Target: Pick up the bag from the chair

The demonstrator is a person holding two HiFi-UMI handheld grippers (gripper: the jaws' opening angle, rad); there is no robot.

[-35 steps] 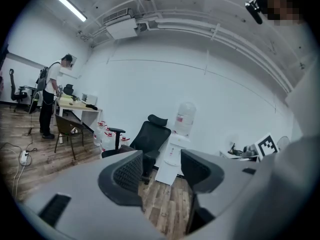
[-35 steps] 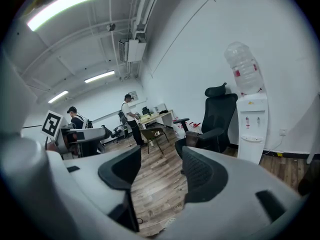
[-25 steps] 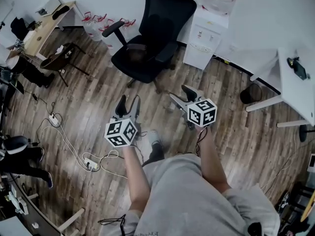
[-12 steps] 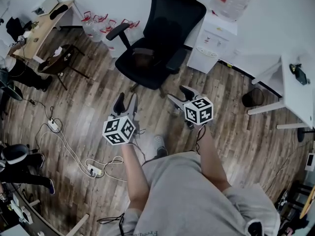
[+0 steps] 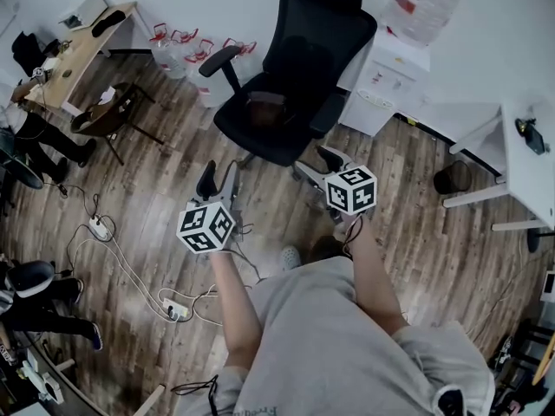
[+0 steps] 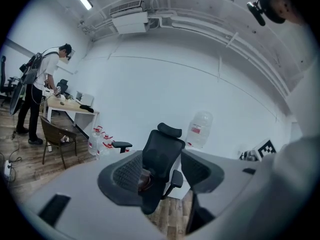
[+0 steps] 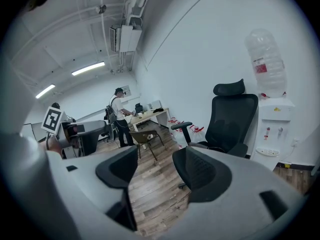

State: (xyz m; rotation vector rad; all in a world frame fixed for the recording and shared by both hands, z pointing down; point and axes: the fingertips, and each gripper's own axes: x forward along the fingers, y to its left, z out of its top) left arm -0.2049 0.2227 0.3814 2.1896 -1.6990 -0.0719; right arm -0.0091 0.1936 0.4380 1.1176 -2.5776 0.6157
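Observation:
A black office chair (image 5: 295, 76) stands on the wooden floor in front of me, and a small dark brown bag (image 5: 265, 109) lies on its seat. My left gripper (image 5: 218, 178) is open and held short of the chair's seat. In the left gripper view the bag (image 6: 145, 180) shows in the gap of the open left gripper (image 6: 162, 176), still some way off. My right gripper (image 5: 316, 165) is open too, near the chair's base. The right gripper (image 7: 156, 170) frames bare floor, with the chair (image 7: 227, 121) to its right.
A white water dispenser (image 5: 386, 72) stands right of the chair. A white table (image 5: 529, 159) and a black bin (image 5: 451, 178) are at the right. A wooden chair (image 5: 108, 115), a desk (image 5: 82, 42) and a person (image 5: 48, 133) are at the left. Cables and power strips (image 5: 130, 258) lie on the floor.
The chair has come nearer in the head view as the person stepped toward it. Both grippers moved forward with the body and stayed open.

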